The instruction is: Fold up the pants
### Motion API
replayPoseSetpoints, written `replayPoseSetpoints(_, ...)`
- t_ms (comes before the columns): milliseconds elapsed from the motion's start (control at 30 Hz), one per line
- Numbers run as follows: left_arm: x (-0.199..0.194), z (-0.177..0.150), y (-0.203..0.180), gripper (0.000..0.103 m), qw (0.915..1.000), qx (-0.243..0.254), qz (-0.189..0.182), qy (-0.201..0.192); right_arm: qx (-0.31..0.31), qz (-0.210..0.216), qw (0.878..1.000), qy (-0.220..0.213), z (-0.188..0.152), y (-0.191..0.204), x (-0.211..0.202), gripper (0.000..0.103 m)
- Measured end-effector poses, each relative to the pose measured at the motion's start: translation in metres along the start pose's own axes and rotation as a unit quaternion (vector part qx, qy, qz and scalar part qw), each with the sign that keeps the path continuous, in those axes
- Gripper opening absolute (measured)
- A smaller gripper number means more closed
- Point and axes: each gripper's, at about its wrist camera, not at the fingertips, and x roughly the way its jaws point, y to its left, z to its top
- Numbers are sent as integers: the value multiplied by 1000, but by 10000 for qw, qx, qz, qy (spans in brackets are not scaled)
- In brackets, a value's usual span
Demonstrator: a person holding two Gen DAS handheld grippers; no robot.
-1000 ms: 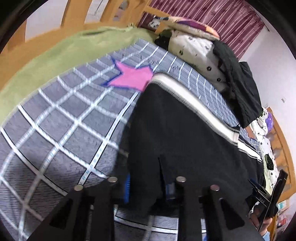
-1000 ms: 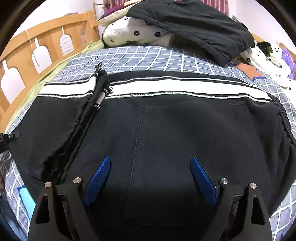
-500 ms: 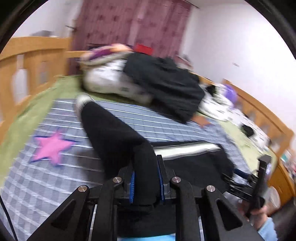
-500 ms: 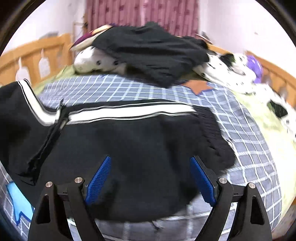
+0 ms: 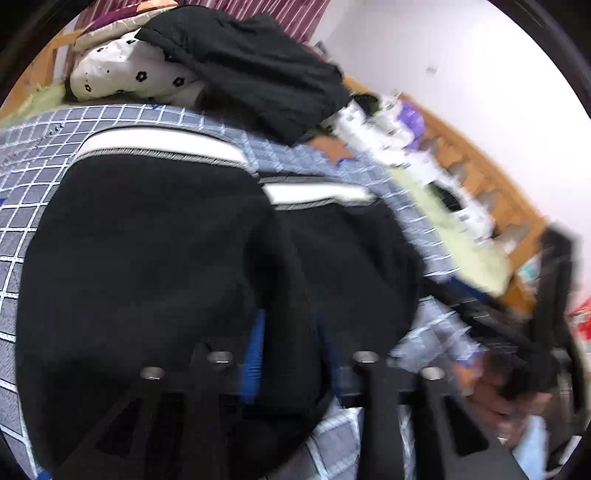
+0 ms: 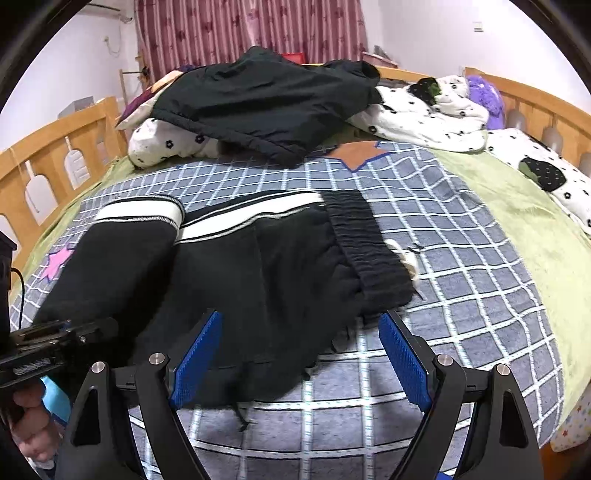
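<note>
No writing can be read anywhere; a small white plate (image 6: 477,26) high on the far wall is too small to make out.

Both grippers look out over a bed with a grey-blue checked cover (image 6: 461,258) laid on a green sheet (image 6: 517,206), inside a wooden rail (image 6: 48,155). Beyond the tools, at the far end, a black garment (image 6: 266,107) is draped over white pillows with black flowers (image 6: 424,118), and dark red curtains (image 6: 251,29) hang on a white wall.

The black pants (image 6: 258,273) with a white side stripe lie just ahead of both tools, a leg doubled back over the body, the elastic waistband (image 6: 365,247) ahead and to the right of the right gripper.

The left gripper (image 5: 291,354) has just been opening its jaws; a fold of the pants runs between its blue pads (image 5: 253,365), but the picture is blurred and I cannot tell whether they still press on it.

The right gripper (image 6: 299,358) stands wide apart and holds nothing — the near edge of the pants lies between its blue pads (image 6: 195,358), touching the left one or not I cannot tell. A hand (image 6: 33,424) grips the left tool's handle at its lower left.
</note>
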Motion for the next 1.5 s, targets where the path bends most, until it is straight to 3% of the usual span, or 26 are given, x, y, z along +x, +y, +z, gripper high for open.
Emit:
replayPoseSetpoints(33,-15,0,4,60,9997,-41,-225,-40,-13,68,10000,8,0,2,0,87)
replayPoseSetpoints(67,-32,-2,8,73,9996,-44,-212,-175,-27,141,9999,30,0,6,2,87)
replayPoseSetpoints(100,-41,-4,11,77,9995,-23,-80,-293,-40,252,9997,70,1,11,4,87)
replayPoseSetpoints(200,-75,-21,27,79,9959,97,650,-623,55,689,9974,194,4,24,9,87)
replayPoseSetpoints(300,-91,-56,59,79,9877,-166,1467,-523,260,1437,9884,415,7,40,18,87)
replayPoseSetpoints(400,-86,-78,75,79,9832,-289,1774,-306,259,1811,9808,670,11,65,33,87)
replayPoseSetpoints(467,-77,-85,80,79,9849,-382,1683,-124,124,1938,9766,926,15,80,46,87)
replayPoseSetpoints(533,-69,-81,78,82,9852,-438,1642,-201,99,2082,9705,1211,20,93,64,86)
replayPoseSetpoints(600,-61,-76,76,85,9861,-439,1587,-211,180,2271,9618,1515,21,100,83,73)
replayPoseSetpoints(667,-53,-77,71,88,9855,-359,1647,-195,286,2582,9484,1817,19,105,100,35)
replayPoseSetpoints(733,-44,-78,65,92,9835,-161,1790,-186,283,2695,9458,1791,16,106,104,20)
replayPoseSetpoints(767,-40,-79,61,94,9817,-20,1897,-144,240,2745,9461,1702,17,105,102,14)
replayPoseSetpoints(933,-27,-77,47,95,9727,251,2307,41,312,3129,9444,960,40,83,62,12)
replayPoseSetpoints(1100,-27,-74,37,94,9678,387,2488,45,122,2843,9585,179,56,60,30,10)
replayPoseSetpoints(1267,-30,-71,26,94,9728,481,2264,58,609,2341,9694,-426,71,-14,9,10)
replayPoseSetpoints(1333,-30,-69,21,96,9784,511,2004,38,928,2083,9714,-657,72,-45,2,10)
replayPoseSetpoints(1433,-24,-66,10,96,9800,642,1881,57,974,1406,9843,-438,65,-72,8,10)
replayPoseSetpoints(1500,-19,-67,7,97,9769,744,1999,96,866,766,9932,154,54,-76,35,10)
